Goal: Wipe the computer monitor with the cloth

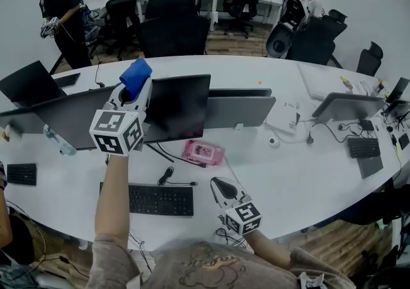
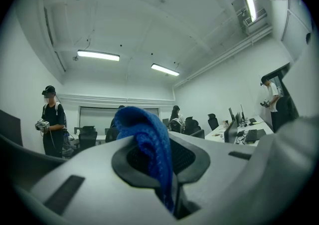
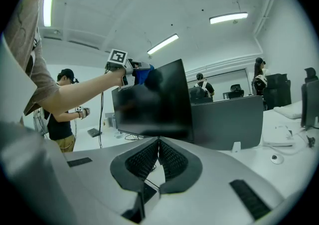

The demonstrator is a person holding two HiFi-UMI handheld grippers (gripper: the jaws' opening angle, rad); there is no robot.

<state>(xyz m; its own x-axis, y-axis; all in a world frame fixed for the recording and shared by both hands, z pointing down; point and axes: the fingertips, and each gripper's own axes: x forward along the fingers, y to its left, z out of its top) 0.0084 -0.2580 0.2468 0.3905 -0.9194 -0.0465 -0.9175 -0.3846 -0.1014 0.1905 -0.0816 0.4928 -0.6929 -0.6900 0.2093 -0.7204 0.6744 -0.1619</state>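
Cloth (image 2: pixel 144 134), blue knit, pinched in left claw (image 1: pixel 132 93), flat black monitor (image 1: pixel 176 107)

**Head view:** steeply down onto the worktop (image 1: pixel 288 179), with the monitor (image 1: pixel 176 107) left of centre.
**Left gripper view:** tilted up toward the ceiling (image 2: pixel 149 14) and the far room.
**Right gripper view:** low over the worktop, facing the monitor screen closely. It shares the monitor and left tongs (image 1: pixel 136 84) with the head view.

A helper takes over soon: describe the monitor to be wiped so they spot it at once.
On the long white desk, look behind the middle black keyboard. The dark-screened monitor there alone has the blue cloth held by the left gripper at its top left corner and a pink packet at its foot.
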